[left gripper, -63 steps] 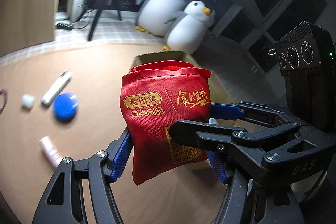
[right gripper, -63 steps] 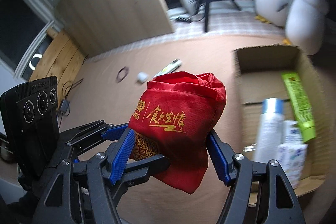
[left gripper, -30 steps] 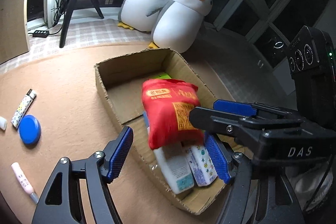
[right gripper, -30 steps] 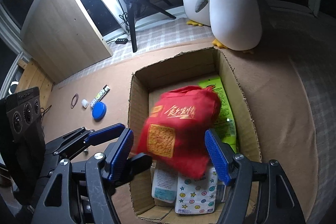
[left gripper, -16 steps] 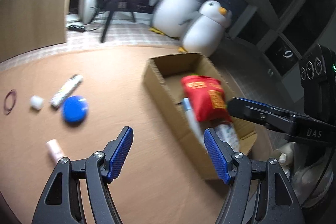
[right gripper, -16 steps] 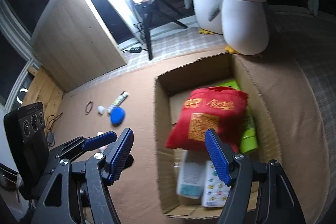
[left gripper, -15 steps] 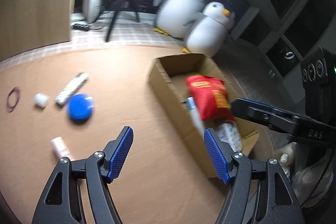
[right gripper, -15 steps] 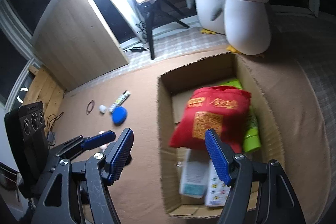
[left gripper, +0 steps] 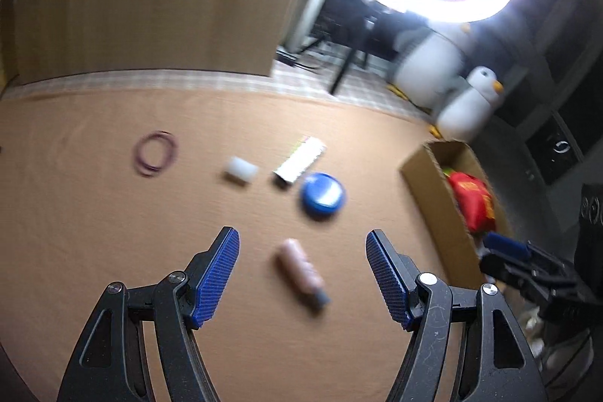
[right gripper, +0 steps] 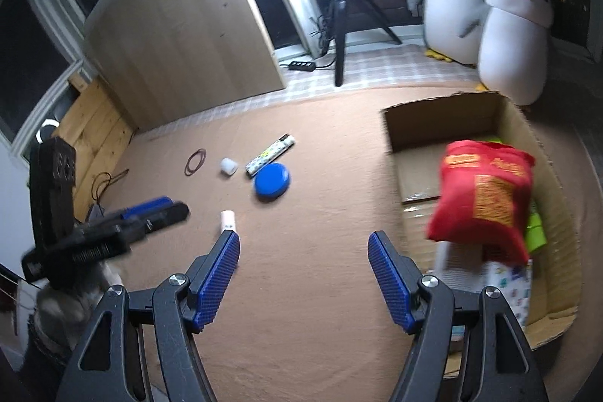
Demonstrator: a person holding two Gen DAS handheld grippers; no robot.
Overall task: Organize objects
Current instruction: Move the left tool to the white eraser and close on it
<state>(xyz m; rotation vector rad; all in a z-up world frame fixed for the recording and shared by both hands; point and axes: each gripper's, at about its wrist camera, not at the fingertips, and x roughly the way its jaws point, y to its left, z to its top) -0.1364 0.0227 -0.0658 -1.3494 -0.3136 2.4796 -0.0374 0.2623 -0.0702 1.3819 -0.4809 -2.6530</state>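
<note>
The red cloth bag [right gripper: 486, 202] lies in the cardboard box [right gripper: 444, 108] on top of a green packet and white packs; it also shows as the red bag [left gripper: 473, 204] in the box [left gripper: 433, 183] at the right of the left wrist view. My left gripper [left gripper: 302, 270] is open, empty, above the brown mat, with a small pink tube [left gripper: 301, 270] on the mat below its gap. My right gripper [right gripper: 303, 272] is open and empty, left of the box. The left gripper [right gripper: 150, 209] appears at the left of the right wrist view.
On the mat lie a blue round lid [left gripper: 323, 195], a printed tube [left gripper: 299, 162], a small white cap [left gripper: 240, 169] and a purple rubber band [left gripper: 154, 153]. Two plush penguins [right gripper: 512, 32], a ring light on a tripod [right gripper: 339, 36] and a wooden panel [right gripper: 181, 36] stand behind.
The red bag was let go and now rests in the box. Both grippers have swung left away from the box; the left one now hangs over the loose items.
</note>
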